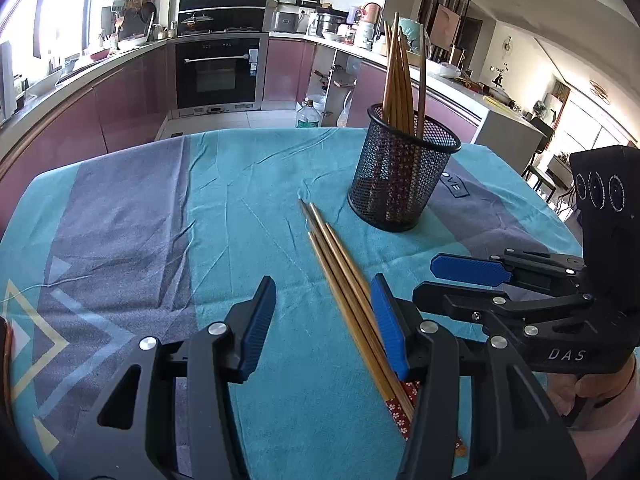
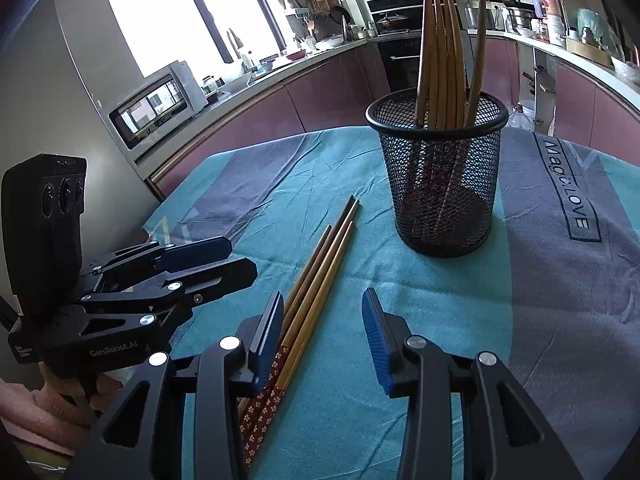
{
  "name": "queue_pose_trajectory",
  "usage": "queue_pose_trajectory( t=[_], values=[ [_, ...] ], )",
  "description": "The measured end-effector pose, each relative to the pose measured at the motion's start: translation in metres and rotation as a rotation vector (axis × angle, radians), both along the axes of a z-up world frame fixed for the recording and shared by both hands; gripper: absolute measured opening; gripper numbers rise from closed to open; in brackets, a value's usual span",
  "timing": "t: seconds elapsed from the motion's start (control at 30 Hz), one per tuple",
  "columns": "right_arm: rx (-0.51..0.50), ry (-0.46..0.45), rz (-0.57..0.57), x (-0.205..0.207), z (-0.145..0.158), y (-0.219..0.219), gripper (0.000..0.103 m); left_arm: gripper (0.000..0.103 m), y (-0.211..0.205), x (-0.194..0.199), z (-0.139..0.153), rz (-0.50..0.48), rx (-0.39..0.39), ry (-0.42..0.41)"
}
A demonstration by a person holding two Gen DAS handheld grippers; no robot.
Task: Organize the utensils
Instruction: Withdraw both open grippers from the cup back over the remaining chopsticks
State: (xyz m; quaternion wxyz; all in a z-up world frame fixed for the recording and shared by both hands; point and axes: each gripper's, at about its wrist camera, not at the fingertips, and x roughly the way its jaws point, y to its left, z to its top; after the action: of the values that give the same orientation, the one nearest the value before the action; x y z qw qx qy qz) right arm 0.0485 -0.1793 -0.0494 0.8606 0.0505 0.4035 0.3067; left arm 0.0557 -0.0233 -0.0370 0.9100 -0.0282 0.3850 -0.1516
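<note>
While several chopsticks already stand upright in the black mesh holder [image 2: 438,184], a loose bundle of chopsticks [image 2: 320,264] lies flat on the teal tablecloth [image 2: 360,360], near the holder but apart from it, thin tips pointing toward it and red patterned handles toward the operator. The step in hand appears to be the pickup of this remaining bundle. The right gripper [image 2: 322,336] hovers with its jaws spread and nothing between them; its left pad [image 2: 268,336] sits over the bundle's handle section. The left gripper [image 1: 324,326] is likewise spread and empty, its right pad [image 1: 388,328] just beside the bundle. In the left wrist view the same bundle [image 1: 340,264] runs toward the holder [image 1: 400,176]. The next move likely calls for centring one gripper across the shafts, lowering to the cloth, and closing evenly so no stick rolls free, then lifting and tilting the bundle upright for insertion, handles down.
</note>
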Motion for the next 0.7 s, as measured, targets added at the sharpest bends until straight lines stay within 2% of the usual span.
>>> queue_pose_trajectory(
  t=[0.7],
  values=[
    [-0.003,0.017,-0.017,0.000,-0.005,0.004,0.038,0.049,-0.017,0.002,-0.033,-0.038,0.063,0.077]
  ],
)
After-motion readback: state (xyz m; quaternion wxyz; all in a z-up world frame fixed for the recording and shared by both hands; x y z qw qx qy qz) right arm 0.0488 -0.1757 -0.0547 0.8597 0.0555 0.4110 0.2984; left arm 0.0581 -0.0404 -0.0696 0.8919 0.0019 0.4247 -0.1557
